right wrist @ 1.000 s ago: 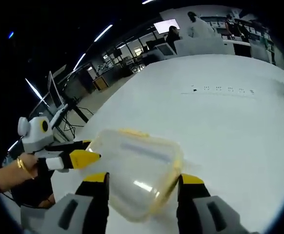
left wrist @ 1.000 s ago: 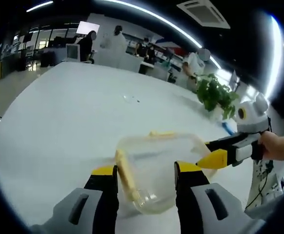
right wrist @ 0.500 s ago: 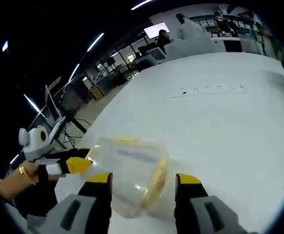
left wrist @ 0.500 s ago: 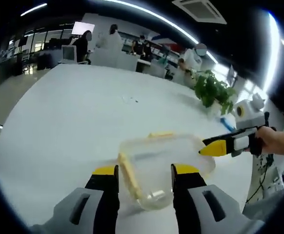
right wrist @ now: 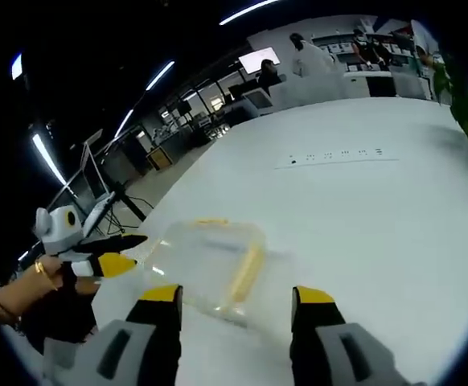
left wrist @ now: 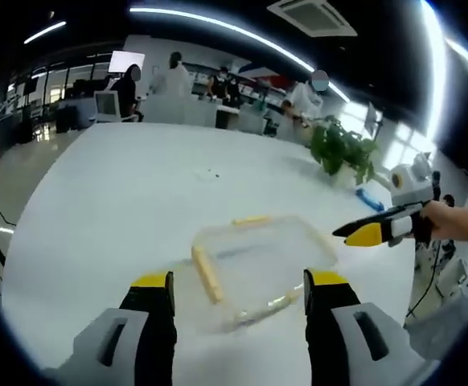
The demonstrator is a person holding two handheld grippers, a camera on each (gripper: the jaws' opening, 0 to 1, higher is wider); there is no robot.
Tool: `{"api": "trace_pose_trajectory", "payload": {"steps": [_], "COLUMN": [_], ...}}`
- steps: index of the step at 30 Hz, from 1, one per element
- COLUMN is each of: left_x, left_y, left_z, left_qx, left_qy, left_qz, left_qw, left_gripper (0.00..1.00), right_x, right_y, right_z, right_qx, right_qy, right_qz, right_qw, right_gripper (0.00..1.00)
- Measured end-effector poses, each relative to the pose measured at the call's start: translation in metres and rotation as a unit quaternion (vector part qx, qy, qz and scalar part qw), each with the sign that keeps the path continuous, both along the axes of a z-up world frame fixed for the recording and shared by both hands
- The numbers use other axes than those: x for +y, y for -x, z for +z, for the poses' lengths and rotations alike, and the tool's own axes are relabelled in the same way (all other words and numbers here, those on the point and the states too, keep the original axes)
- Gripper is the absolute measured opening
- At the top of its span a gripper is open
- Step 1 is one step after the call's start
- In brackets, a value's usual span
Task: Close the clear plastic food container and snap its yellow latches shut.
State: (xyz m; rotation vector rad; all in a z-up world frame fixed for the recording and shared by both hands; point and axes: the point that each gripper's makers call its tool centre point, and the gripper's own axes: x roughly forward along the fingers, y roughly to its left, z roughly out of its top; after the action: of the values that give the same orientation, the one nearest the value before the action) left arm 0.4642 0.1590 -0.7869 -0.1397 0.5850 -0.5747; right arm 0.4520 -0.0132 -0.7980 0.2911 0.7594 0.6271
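Clear plastic food container (left wrist: pixel 254 261) with yellow latches (left wrist: pixel 206 273) lying flat on the white table (left wrist: pixel 105 201), just ahead of both grippers, left gripper (left wrist: pixel 238 293) spread apart and holding nothing, right gripper (right wrist: pixel 236 301) likewise spread, green potted plant (left wrist: pixel 340 149) near the table's far edge.

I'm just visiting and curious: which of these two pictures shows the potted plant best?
The left gripper view: the potted plant stands whole at the white table's far edge, leaves distinct. The right gripper view catches just a few of its leaves, cut off at the picture's right edge.
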Motion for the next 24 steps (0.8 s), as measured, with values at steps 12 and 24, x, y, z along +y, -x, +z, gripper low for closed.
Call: {"api": "trace_pose_trajectory", "payload": {"steps": [12, 24], "left_x": [0.022, 0.022], "left_y": [0.054, 0.102], "left_z": [0.003, 0.013], "left_qx": [-0.009, -0.052], "left_qy": [-0.026, -0.018], "left_qz": [0.001, 0.001], "left_qw": [0.9996, 0.9985], "left_gripper": [0.69, 0.78], "right_x": [0.001, 0.01], "right_y": [0.045, 0.099], "right_z": [0.01, 0.013], "right_qx": [-0.011, -0.033], "right_qy": [0.001, -0.005], "right_qz": [0.005, 0.01], "right_qw": [0.9999, 0.9994], "right_gripper": [0.53, 0.56]}}
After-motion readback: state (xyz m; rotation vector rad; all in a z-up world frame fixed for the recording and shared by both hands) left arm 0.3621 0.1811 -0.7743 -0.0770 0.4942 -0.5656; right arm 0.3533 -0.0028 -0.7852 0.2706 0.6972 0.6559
